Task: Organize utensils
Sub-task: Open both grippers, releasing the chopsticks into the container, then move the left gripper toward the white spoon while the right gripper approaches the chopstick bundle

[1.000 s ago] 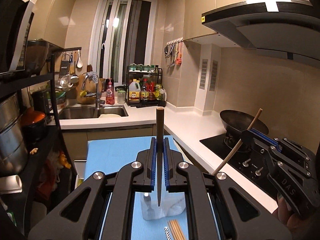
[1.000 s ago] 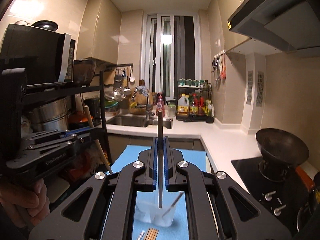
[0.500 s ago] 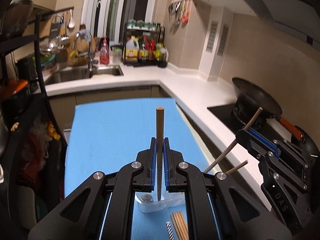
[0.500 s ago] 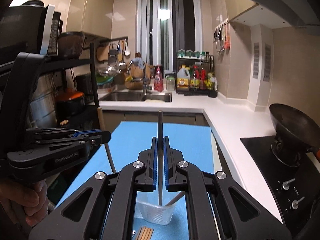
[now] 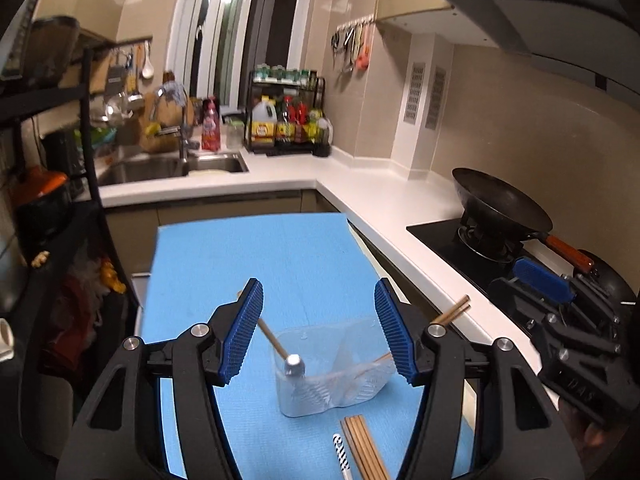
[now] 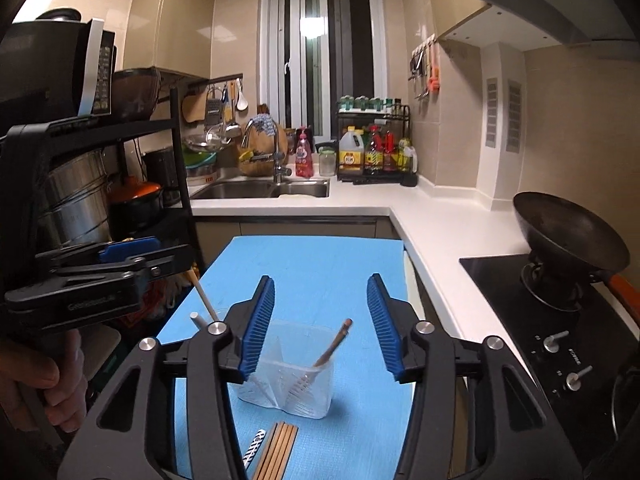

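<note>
Claws point(image 5: 319, 330) point(image 6: 321, 324) just opened — chopsticks point(image 6: 332, 346) dropped.

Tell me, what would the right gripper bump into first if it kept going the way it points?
Probably the clear plastic holder on the blue mat. The right gripper is open and aims down at it, with chopsticks leaning inside. Depth is hard to judge.

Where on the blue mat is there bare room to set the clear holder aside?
The far half of the blue mat, between the clear holder and the counter edge by the sink, is bare. The near edge is crowded: a chopstick bundle and striped utensil lie right before the holder.
</note>
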Action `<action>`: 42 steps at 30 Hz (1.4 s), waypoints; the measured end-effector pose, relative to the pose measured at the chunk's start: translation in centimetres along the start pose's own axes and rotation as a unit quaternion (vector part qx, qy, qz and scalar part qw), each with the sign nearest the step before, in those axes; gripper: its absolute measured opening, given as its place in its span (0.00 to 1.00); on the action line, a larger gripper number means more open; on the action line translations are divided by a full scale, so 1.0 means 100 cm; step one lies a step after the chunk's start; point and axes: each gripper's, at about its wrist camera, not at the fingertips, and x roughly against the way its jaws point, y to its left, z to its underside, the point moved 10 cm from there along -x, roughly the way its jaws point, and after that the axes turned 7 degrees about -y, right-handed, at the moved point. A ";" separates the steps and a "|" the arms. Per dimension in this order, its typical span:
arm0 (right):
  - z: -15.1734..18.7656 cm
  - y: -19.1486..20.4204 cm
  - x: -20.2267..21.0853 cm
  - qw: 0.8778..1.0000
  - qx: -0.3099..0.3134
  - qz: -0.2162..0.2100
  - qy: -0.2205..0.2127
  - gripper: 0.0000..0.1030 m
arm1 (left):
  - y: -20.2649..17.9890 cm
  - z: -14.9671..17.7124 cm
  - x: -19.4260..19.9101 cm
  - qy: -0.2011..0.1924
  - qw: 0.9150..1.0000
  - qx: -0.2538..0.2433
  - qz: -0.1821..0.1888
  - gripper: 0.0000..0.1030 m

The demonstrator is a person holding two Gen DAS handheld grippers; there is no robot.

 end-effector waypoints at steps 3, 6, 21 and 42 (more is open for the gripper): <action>0.003 -0.002 0.024 1.000 -0.005 0.006 -0.015 0.49 | -0.005 0.013 0.027 -0.019 1.000 -0.009 -0.004 0.55; 0.013 0.001 0.044 1.000 -0.002 0.009 -0.023 0.48 | -0.010 0.037 0.046 -0.020 1.000 -0.015 -0.008 0.49; 0.119 0.013 0.096 0.999 -0.006 0.039 -0.021 0.46 | -0.019 0.171 0.093 -0.001 0.999 -0.004 -0.037 0.28; 0.275 0.040 0.071 0.988 -0.049 -0.017 0.145 0.12 | -0.004 0.261 0.099 0.054 0.996 0.024 -0.072 0.26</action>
